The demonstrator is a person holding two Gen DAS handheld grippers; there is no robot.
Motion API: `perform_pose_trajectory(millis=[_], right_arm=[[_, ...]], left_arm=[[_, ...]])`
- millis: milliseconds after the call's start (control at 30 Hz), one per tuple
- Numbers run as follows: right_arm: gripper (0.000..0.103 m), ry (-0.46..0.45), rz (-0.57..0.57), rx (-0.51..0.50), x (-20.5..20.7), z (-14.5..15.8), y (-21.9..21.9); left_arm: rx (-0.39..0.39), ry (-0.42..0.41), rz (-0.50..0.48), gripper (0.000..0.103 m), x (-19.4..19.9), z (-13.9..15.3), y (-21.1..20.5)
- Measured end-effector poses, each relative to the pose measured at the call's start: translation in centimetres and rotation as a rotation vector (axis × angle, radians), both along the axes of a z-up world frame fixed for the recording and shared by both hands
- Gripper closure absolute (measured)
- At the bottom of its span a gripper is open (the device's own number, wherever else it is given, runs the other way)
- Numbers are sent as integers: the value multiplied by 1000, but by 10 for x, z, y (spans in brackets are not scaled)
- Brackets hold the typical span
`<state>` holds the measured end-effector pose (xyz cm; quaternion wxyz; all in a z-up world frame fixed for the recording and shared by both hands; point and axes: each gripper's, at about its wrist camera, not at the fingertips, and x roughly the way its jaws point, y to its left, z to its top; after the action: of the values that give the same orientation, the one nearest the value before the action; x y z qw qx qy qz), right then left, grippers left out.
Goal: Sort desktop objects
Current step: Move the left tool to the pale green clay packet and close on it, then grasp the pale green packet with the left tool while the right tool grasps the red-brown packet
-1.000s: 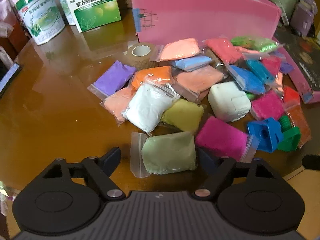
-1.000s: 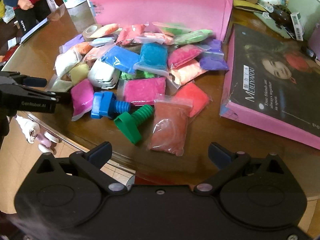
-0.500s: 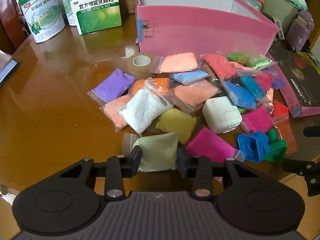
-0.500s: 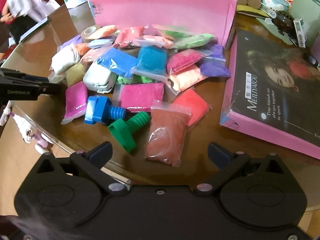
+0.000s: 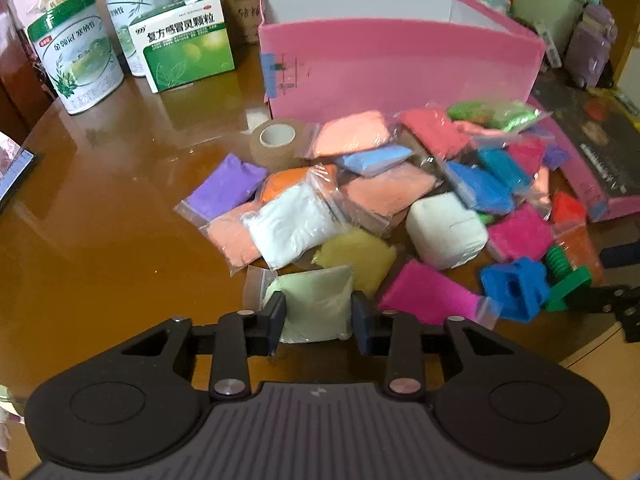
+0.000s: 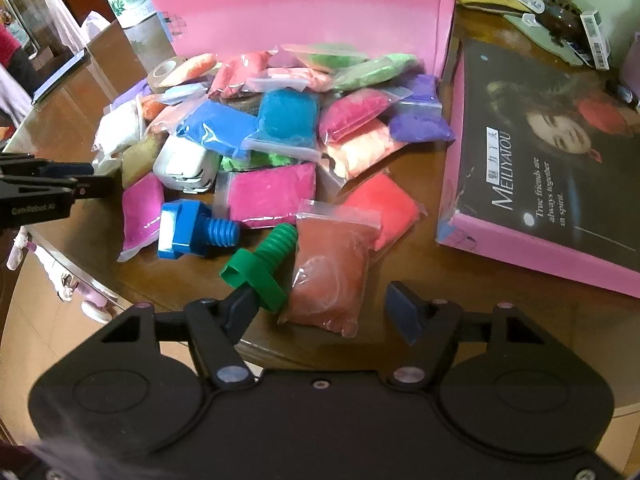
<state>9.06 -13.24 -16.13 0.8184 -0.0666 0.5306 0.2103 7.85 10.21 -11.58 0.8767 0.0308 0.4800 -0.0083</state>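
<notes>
A heap of coloured clay bags lies on the brown table in front of an open pink box [image 5: 400, 68]. My left gripper [image 5: 318, 322] is shut on the pale green clay bag [image 5: 316, 304] at the near edge of the heap. A magenta bag [image 5: 428, 294], a yellow bag [image 5: 356, 256] and a white block [image 5: 446, 230] lie just beyond. My right gripper [image 6: 326, 312] stands open close to the reddish-brown clay bag [image 6: 330, 270], its left finger beside the green toy bolt [image 6: 260, 266]. A blue toy bolt [image 6: 188, 232] lies to the left.
Two green-lidded tins [image 5: 76, 52] and a medicine carton [image 5: 184, 44] stand at the back left. A tape roll [image 5: 276, 142] sits by the box. The box lid [image 6: 560, 152] with a printed picture lies to the right. The table edge runs close under both grippers.
My left gripper closed on the pale green bag, from wide open a second ago. My right gripper moved forward toward the reddish-brown bag and the green bolt, staying open.
</notes>
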Motion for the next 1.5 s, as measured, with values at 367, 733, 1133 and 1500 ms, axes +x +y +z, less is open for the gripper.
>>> perform_pose_trajectory(millis=[367, 733, 1133, 1500], right_arm=[[31, 27, -29, 87, 4, 18, -20], [37, 52, -92, 113, 17, 10, -25], [64, 43, -79, 71, 28, 2, -13], [64, 22, -62, 19, 27, 4, -14]], left_arm=[[-51, -29, 5, 87, -2, 18, 8], [-111, -50, 24, 91, -1, 31, 15], [-108, 24, 84, 91, 2, 8, 36], [-61, 21, 109, 36, 0, -1, 51]])
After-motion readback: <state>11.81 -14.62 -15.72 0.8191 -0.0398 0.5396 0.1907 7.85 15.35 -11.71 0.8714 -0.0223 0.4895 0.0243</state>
